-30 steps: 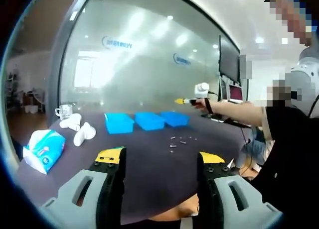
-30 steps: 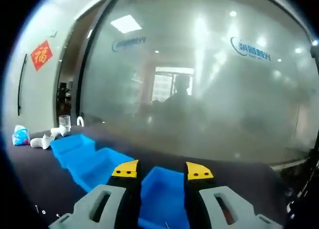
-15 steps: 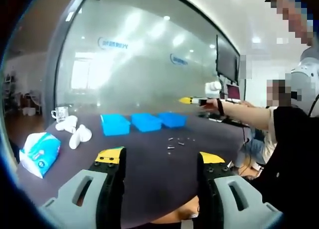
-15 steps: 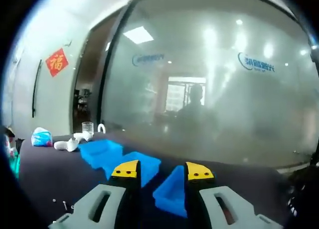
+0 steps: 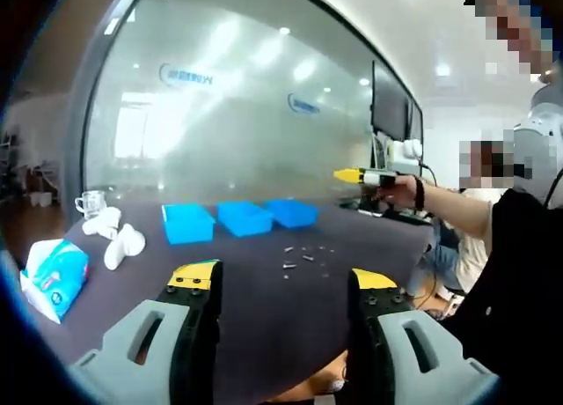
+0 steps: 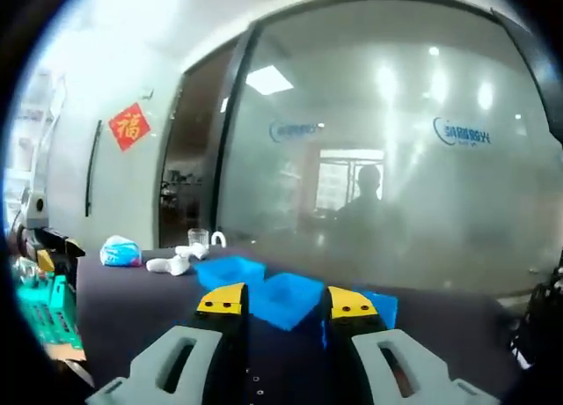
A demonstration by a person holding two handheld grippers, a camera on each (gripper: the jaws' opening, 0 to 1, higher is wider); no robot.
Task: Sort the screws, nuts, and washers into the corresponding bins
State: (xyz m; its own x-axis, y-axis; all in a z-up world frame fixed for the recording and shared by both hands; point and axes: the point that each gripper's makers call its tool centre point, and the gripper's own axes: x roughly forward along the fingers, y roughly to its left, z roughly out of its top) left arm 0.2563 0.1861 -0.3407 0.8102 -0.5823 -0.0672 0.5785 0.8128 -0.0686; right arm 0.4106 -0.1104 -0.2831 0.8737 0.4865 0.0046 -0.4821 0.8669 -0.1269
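Grippers first: left gripper (image 5: 281,286) sits low and near, jaws spread apart with nothing between them, hovering above the near edge of the dark desk (image 5: 246,308). Right gripper (image 6: 286,304) likewise has its jaws parted and empty; in the left gripper view it shows as a yellow-tipped tool held out in a hand (image 5: 400,189) over the far right side of the desk. Past the left jaws, a small scatter of screws, nuts and washers (image 5: 303,257) lies loose on the desk, mid-distance, too small to tell apart by type. To the left sit a tissue pack (image 5: 53,273) and some white objects (image 5: 114,238), well apart from the hardware. Further back, three blue bins (image 5: 237,218) stand in a row side by side, beyond the scatter; in the right gripper view they appear just past the jaw tips (image 6: 277,290). Glass wall behind all. Judgement: no piece is held, so the step in hand is reaching for one. To do it well, come down over a single piece at the edge of the scatter, jaws straddling it, close gently so neighbours are not flicked away, identify its type before choosing a bin.
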